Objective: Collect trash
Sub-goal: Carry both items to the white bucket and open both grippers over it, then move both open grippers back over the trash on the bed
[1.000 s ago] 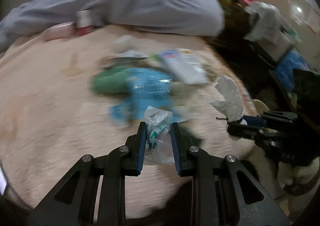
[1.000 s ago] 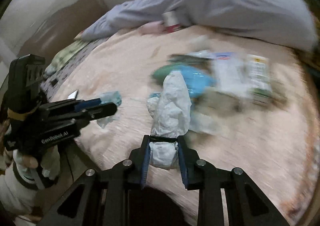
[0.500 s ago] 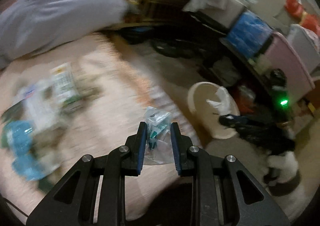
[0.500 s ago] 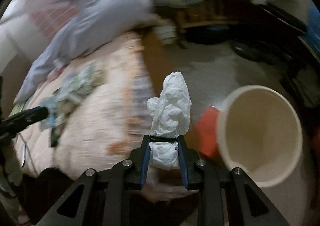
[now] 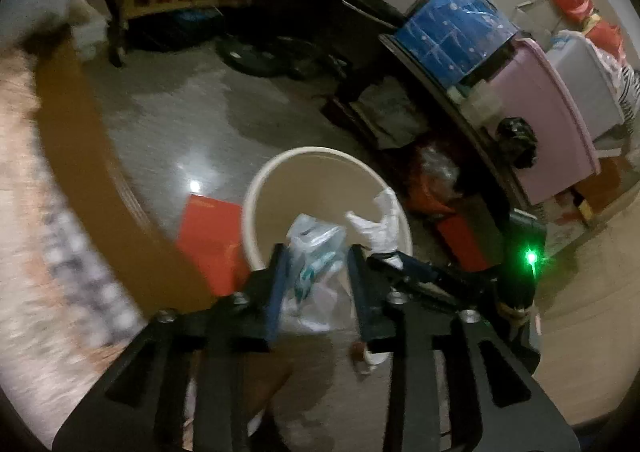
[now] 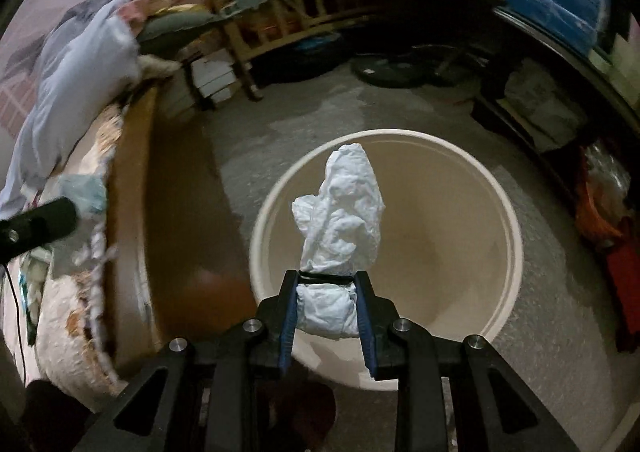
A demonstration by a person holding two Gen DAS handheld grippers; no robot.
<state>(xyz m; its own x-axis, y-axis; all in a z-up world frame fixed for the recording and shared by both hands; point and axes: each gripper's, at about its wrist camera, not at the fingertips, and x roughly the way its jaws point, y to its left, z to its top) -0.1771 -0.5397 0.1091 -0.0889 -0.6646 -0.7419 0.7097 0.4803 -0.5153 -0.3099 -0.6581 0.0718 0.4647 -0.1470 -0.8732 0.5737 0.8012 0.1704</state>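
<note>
The right gripper (image 6: 326,306) is clamped on a crumpled white wad (image 6: 340,228) that stands up from its fingers, right over the mouth of the cream bucket (image 6: 508,252) below. The left gripper (image 5: 316,276) has just been opening; a clear plastic wrapper (image 5: 314,252) sits between its parted fingers, gaps showing on both sides, above the bucket's near rim. A red sheet (image 5: 208,228) lies left of the bucket on the floor.
</note>
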